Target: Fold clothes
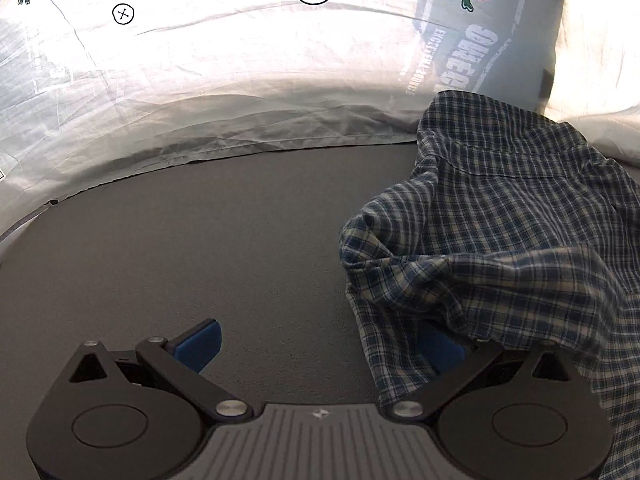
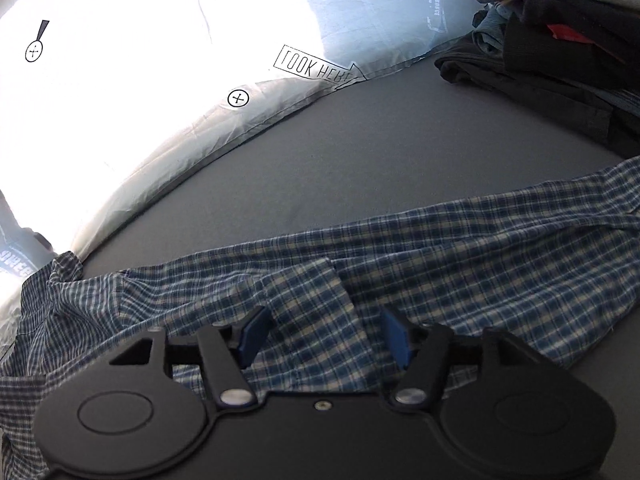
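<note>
The left claw [image 1: 320,344] stands with its jaws wide apart over the grey bed [image 1: 240,248]. Its left blue pad [image 1: 200,346] is bare above the sheet, and its right pad [image 1: 440,350] is half covered by a fold of the checked shirt [image 1: 500,220] that drapes over that finger; nothing is pinched between the two. From there the shirt rises in a rumpled heap along the right side of the view, blue and cream plaid, reaching back to the edge of the white duvet [image 1: 200,80]. The duvet lies across the far side, printed with small crossed circles, carrots and a grey-blue lettered panel [image 1: 480,52]. The right claw [image 2: 324,336] hangs over the same shirt [image 2: 400,248] with its jaws partly apart; cloth lies under and between the blue pads [image 2: 254,334], but whether they press on it cannot be told. In this view the shirt stretches as a long band across the bed [image 2: 360,152], from the lower left corner to the right edge, with a pointed flap [image 2: 316,280] just ahead of the claw. Beyond it lies bare grey sheet, then the duvet [image 2: 160,80], very bright, bearing an arrow label that reads "LOOK HERE". At the far right, well apart from the claw, sits a pile of dark clothes [image 2: 560,52] with a grey piece on top.
</note>
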The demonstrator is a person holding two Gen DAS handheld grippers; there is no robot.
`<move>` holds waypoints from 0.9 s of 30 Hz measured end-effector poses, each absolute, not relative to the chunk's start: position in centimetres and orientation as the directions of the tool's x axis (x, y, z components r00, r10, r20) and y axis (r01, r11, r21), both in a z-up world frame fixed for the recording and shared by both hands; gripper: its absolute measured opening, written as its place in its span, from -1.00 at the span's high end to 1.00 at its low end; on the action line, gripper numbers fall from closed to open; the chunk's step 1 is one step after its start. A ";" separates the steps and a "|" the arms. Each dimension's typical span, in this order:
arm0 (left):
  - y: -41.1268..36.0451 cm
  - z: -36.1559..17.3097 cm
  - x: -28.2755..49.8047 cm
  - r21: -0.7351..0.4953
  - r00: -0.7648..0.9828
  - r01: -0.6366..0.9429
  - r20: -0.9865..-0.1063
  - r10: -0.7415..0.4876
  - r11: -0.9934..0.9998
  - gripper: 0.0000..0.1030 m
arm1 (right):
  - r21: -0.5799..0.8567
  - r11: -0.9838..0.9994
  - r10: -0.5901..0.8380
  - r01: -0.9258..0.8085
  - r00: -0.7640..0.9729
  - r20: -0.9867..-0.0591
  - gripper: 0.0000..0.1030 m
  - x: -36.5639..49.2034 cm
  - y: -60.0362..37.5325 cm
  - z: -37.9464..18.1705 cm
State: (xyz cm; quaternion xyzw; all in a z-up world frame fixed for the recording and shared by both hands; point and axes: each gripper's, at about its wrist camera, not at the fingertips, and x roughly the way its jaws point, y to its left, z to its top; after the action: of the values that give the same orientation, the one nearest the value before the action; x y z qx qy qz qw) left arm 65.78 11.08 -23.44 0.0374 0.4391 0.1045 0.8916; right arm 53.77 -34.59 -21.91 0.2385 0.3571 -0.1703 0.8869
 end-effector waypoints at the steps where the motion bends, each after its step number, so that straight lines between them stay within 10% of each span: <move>1: 11.0 -23.6 65.8 0.155 0.595 -0.161 -0.773 0.222 0.975 -1.00 | 0.305 0.833 -0.120 0.461 0.689 -0.714 0.76 53.9 -34.5 -21.8; 11: 10.0 -23.9 67.2 0.211 0.620 -0.174 -0.735 0.273 0.962 -1.00 | 0.284 0.823 -0.299 0.492 0.800 -0.520 0.98 51.8 -37.3 -14.6; 18: 10.4 -24.0 68.5 0.186 0.614 -0.201 -0.741 0.271 0.962 -1.00 | 0.160 0.824 -0.305 0.543 0.665 -0.682 0.99 52.5 -38.8 -18.8; 23: 11.0 -24.0 69.1 0.175 0.626 -0.174 -0.740 0.246 0.969 -1.00 | 0.272 0.828 -0.185 0.490 0.697 -0.693 0.23 51.7 -37.6 -19.9; 27: 12.2 -23.9 70.2 0.105 0.607 -0.191 -0.768 0.202 0.976 -1.00 | 0.251 0.842 -0.170 0.477 0.677 -0.716 0.09 52.3 -36.6 -20.6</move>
State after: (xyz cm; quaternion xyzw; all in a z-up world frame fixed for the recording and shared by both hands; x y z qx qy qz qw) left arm 70.20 12.21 -23.94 0.0061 0.4292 0.1097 0.8965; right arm 52.29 -36.60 -20.63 0.2140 0.3584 -0.1818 0.8904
